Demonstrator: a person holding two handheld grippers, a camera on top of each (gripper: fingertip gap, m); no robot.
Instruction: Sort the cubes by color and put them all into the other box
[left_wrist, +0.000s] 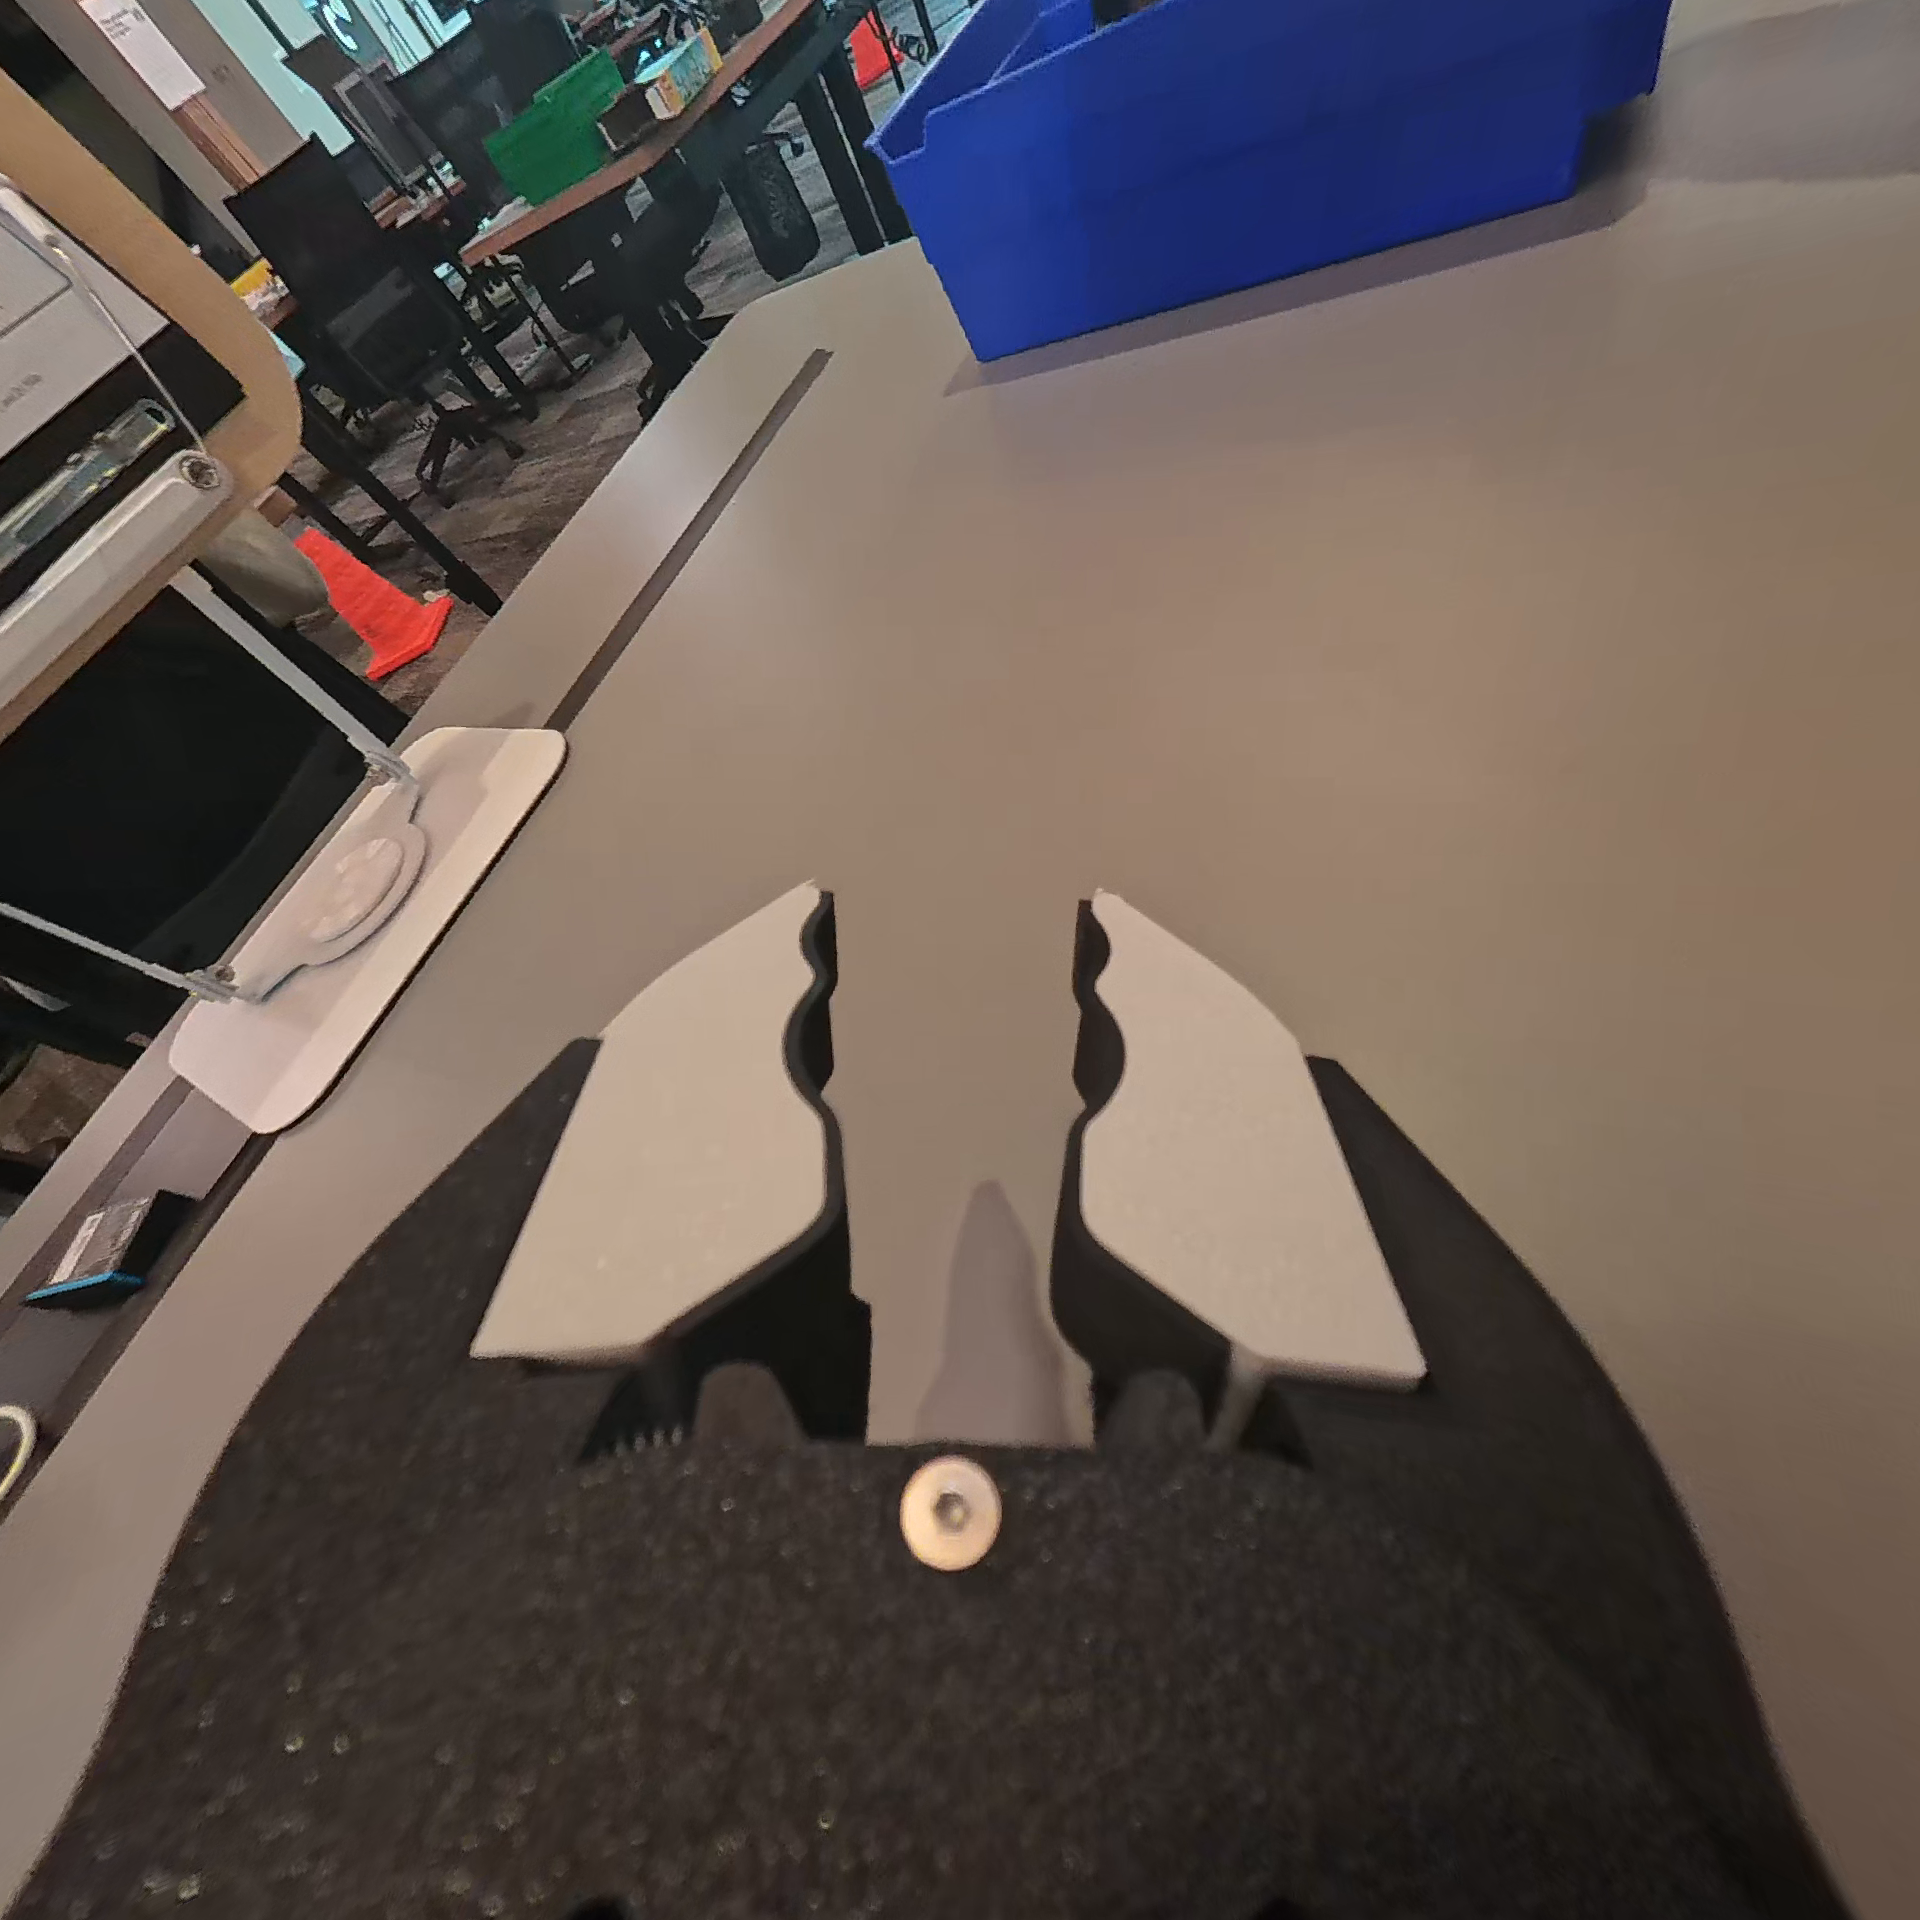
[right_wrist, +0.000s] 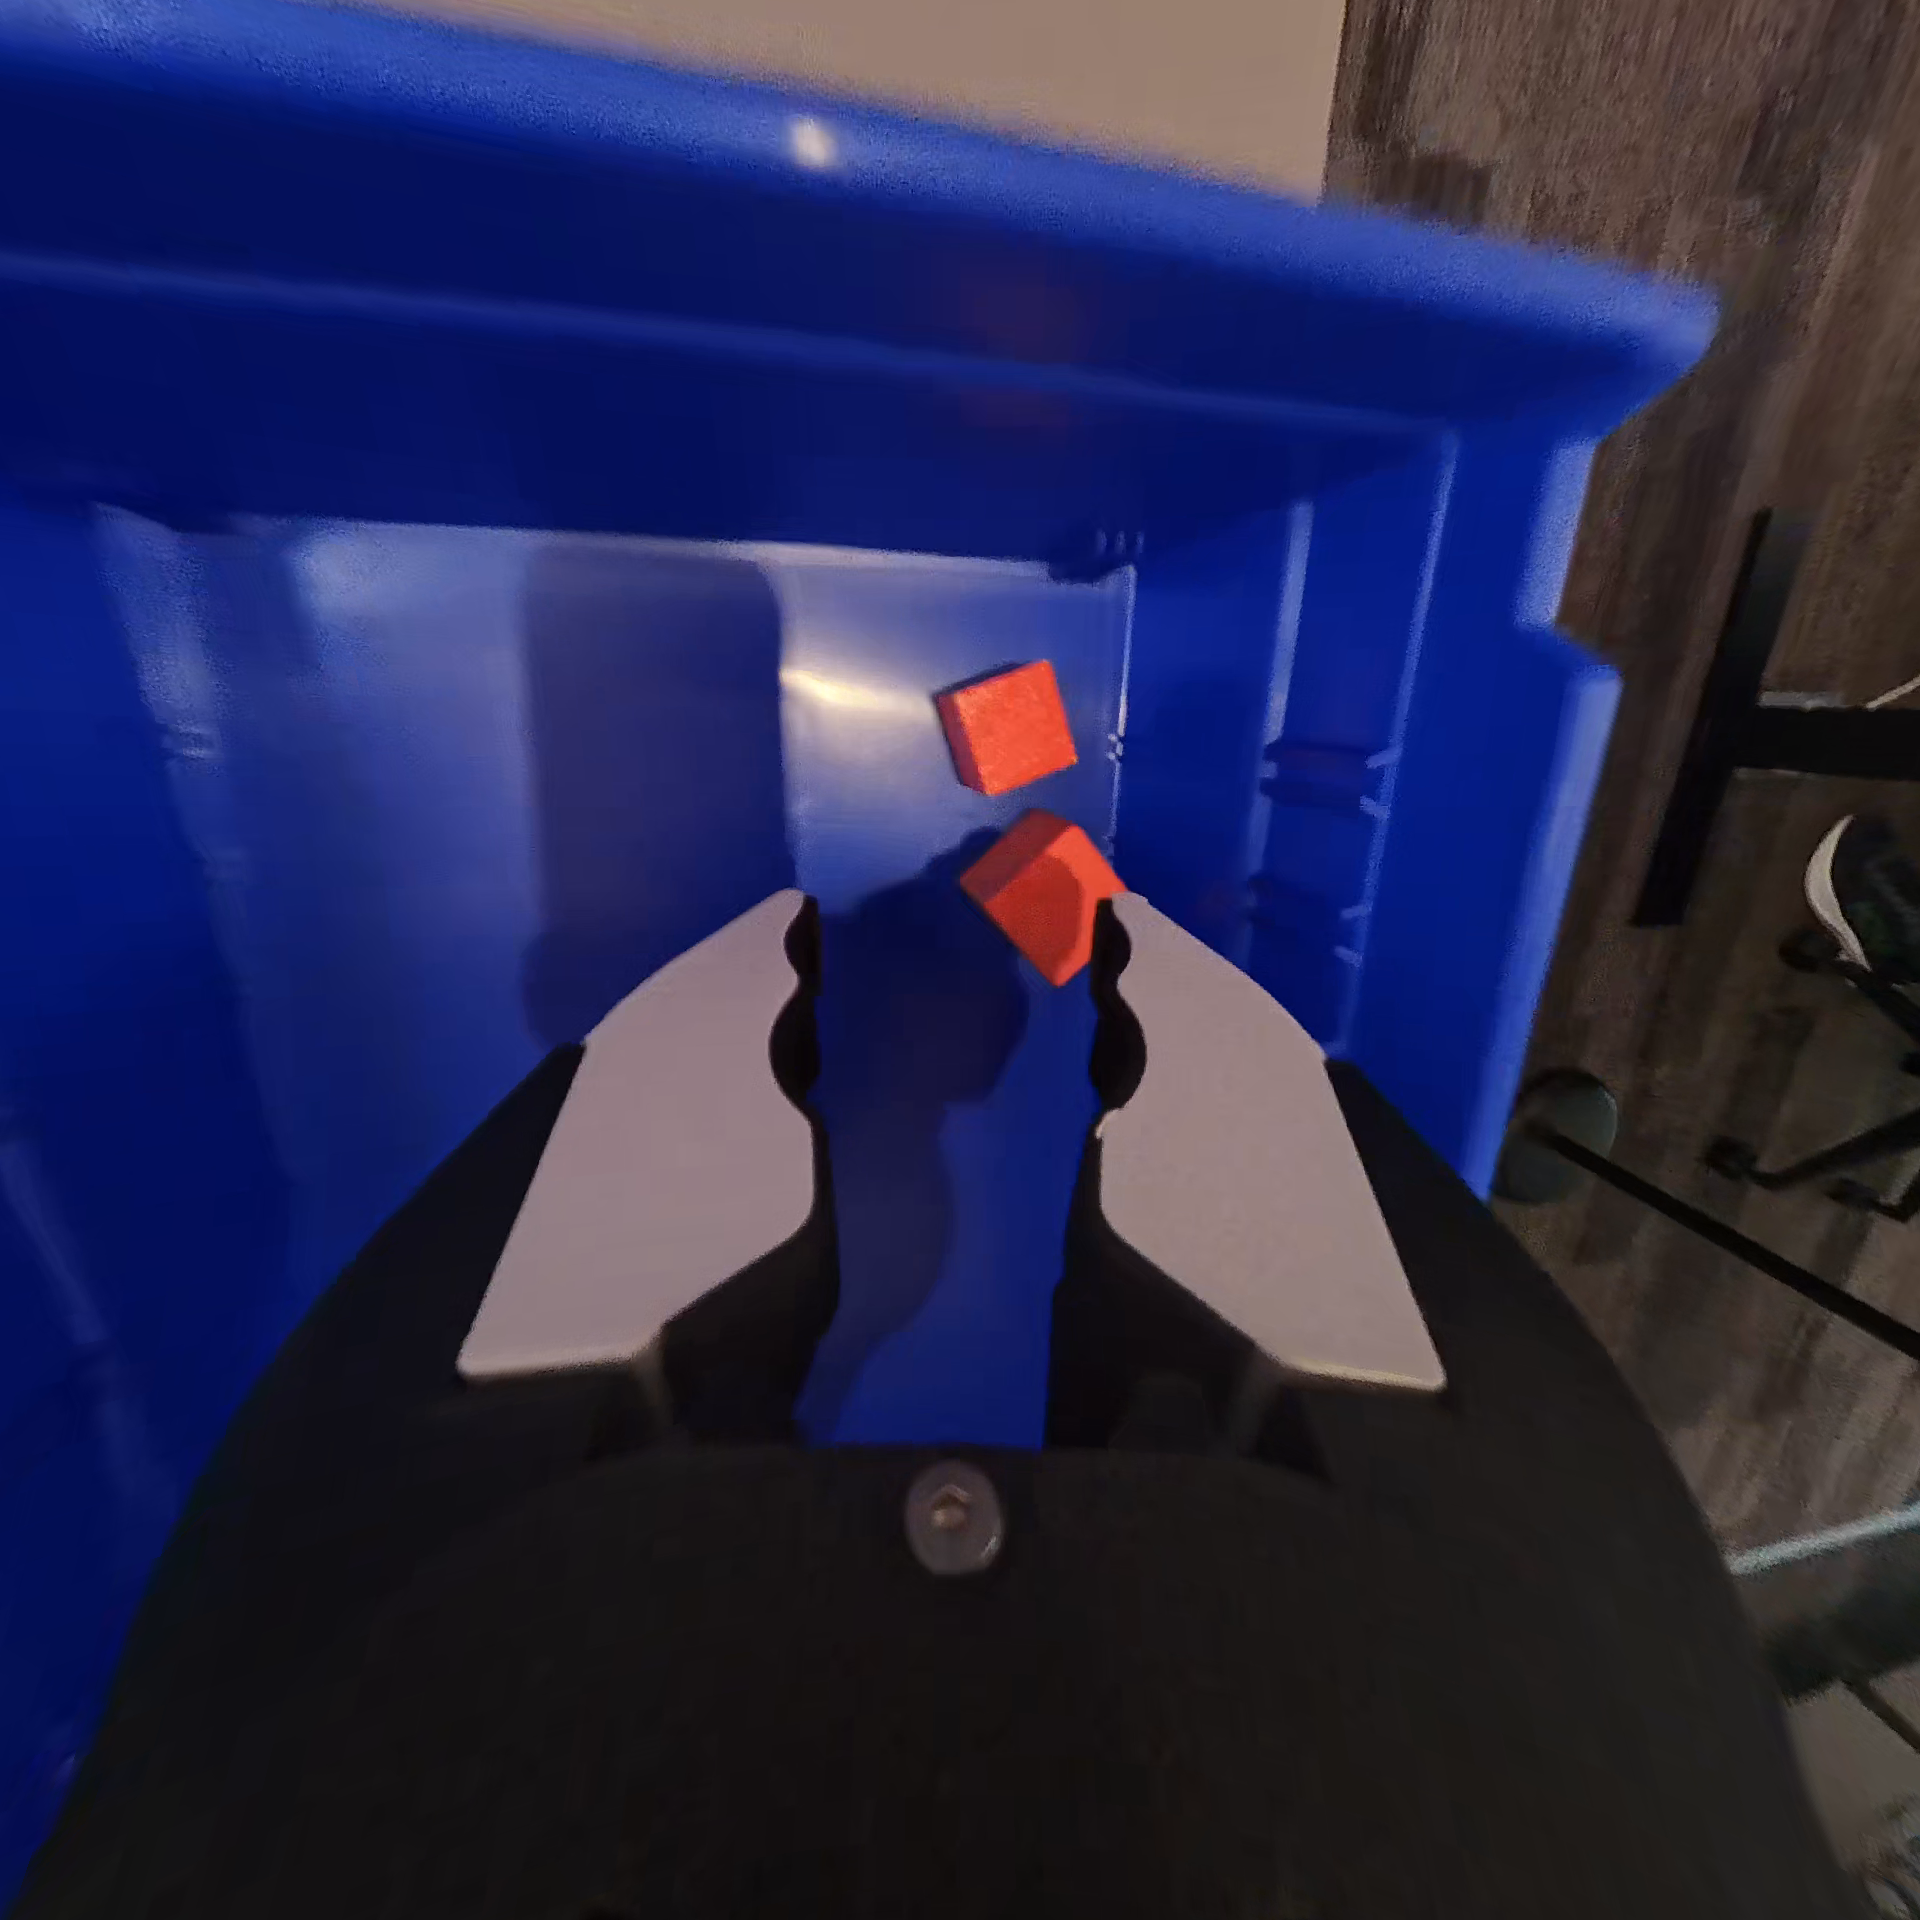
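Office desks, chairs and an orange cone (left_wrist: 390, 613) fill the room beyond the grey tabletop (left_wrist: 1299, 675). At its left edge lies a white plate (left_wrist: 416, 883) with a bracket. Next comes the left gripper (left_wrist: 954, 909), low over bare tabletop, fingers apart and empty. Farther off to the right stands a blue box (left_wrist: 1247, 177); its inside cannot be seen from here.

In the right wrist view the right gripper (right_wrist: 951, 914) hangs over the inside of a blue box (right_wrist: 623, 343), fingers spread and holding nothing. Two red cubes (right_wrist: 1006, 725) are near the right wall: the far one lies flat on the floor, the near one (right_wrist: 1029, 899) is tilted on an edge, just off the right fingertip, perhaps just let go.

Going by this, at least two reds are delivered and lie together. No other colours show, and the source box is not clearly in view, so how many cubes remain cannot be told.
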